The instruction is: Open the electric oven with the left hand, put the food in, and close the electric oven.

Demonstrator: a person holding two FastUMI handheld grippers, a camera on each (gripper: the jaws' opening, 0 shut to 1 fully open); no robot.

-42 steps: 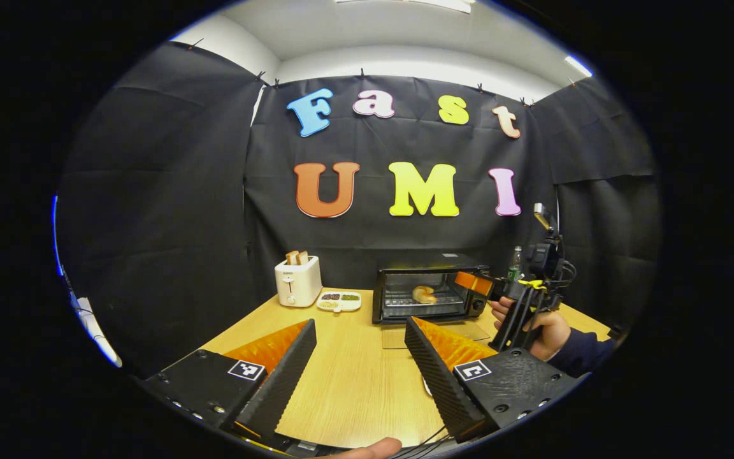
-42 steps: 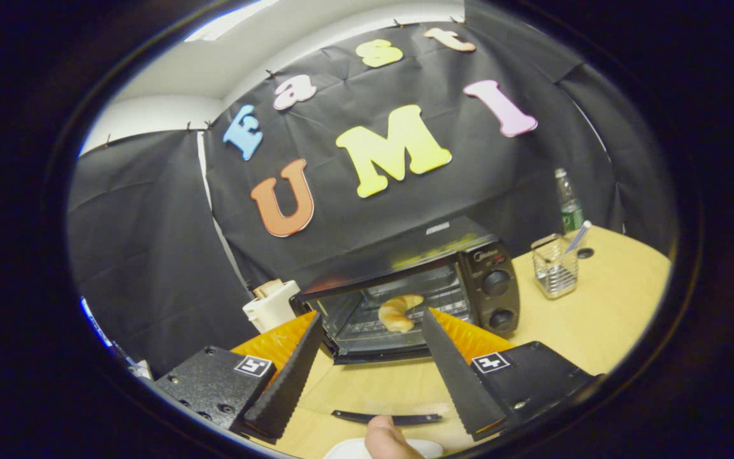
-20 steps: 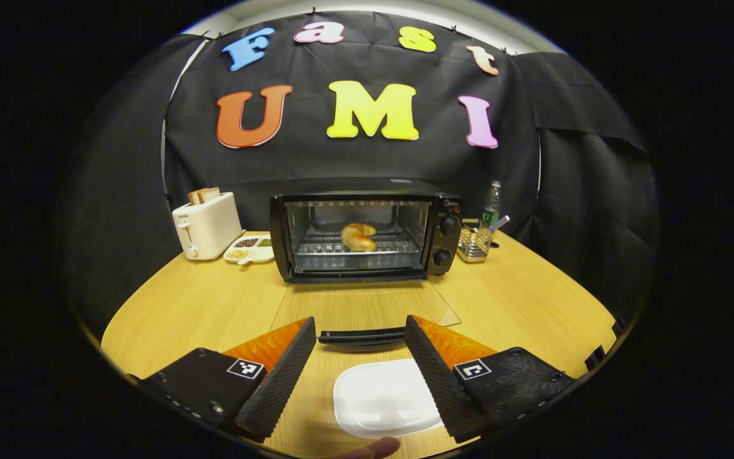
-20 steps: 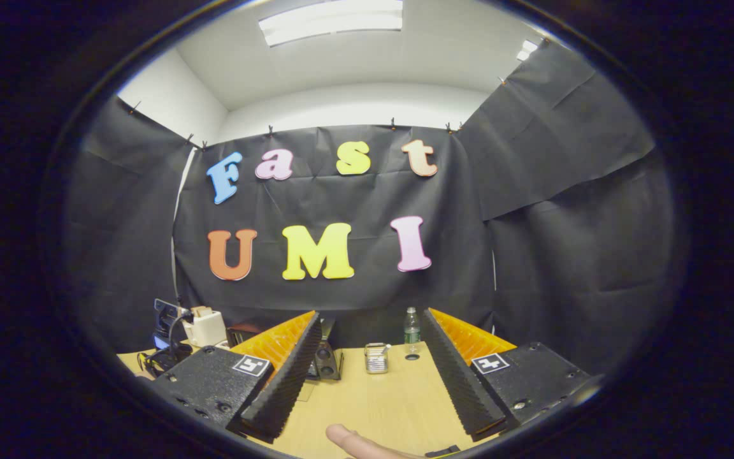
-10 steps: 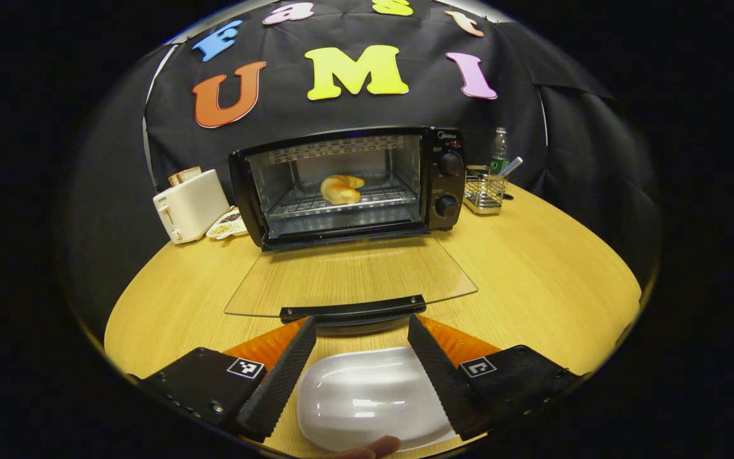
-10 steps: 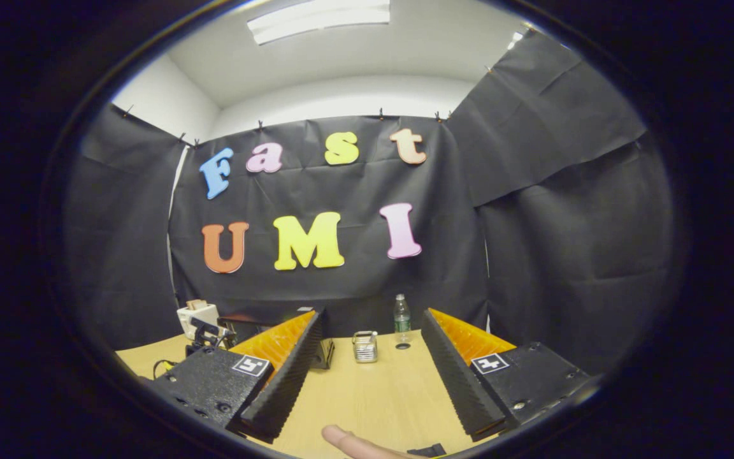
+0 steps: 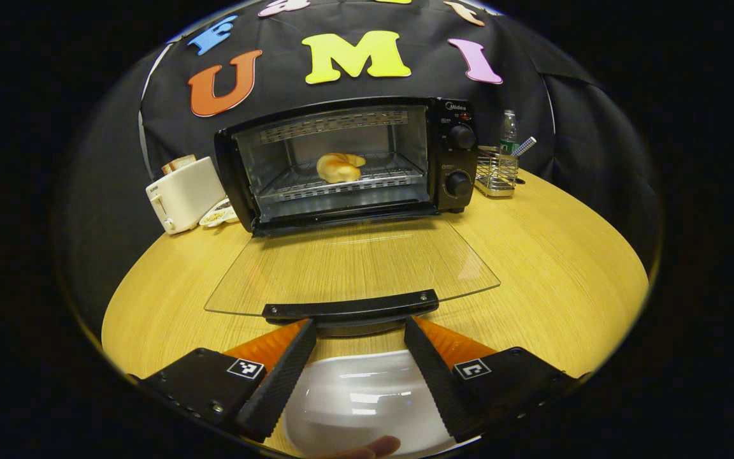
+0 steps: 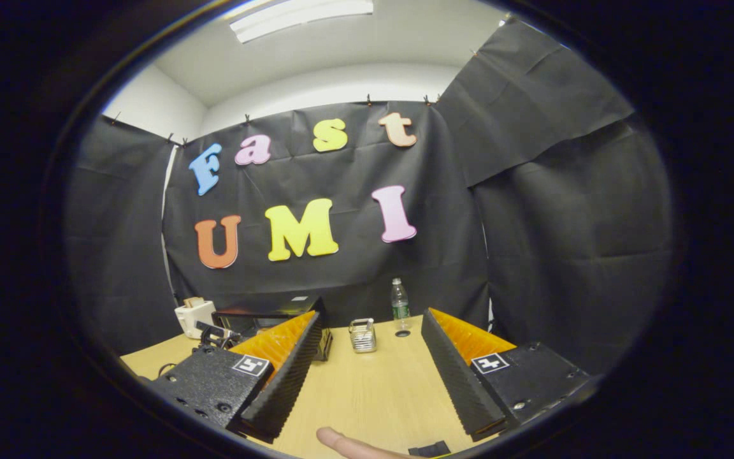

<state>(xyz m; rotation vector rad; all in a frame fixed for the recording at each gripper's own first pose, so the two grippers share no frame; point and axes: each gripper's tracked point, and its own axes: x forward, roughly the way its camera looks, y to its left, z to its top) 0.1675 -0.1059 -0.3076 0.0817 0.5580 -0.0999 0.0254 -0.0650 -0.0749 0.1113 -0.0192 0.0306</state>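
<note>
We see our left gripper (image 7: 355, 325) as two long wedge-shaped fingers with ribbed, saw-toothed inner faces. Each finger grows out of a boxy black housing with a rough, pebbled surface. A small square black-and-white marker (image 7: 245, 368) sits on top of each housing, and round screw heads dot the near edge of the left-hand one. A bare fingertip (image 7: 367, 447) of ours peeks in at the bottom edge. Our right gripper (image 8: 370, 319) has the same build: ribbed wedge fingers, textured black housings, a square marker (image 8: 489, 363) on each, and screws (image 8: 518, 404) along the edges. A bare finger (image 8: 348, 444) lies below it.
</note>
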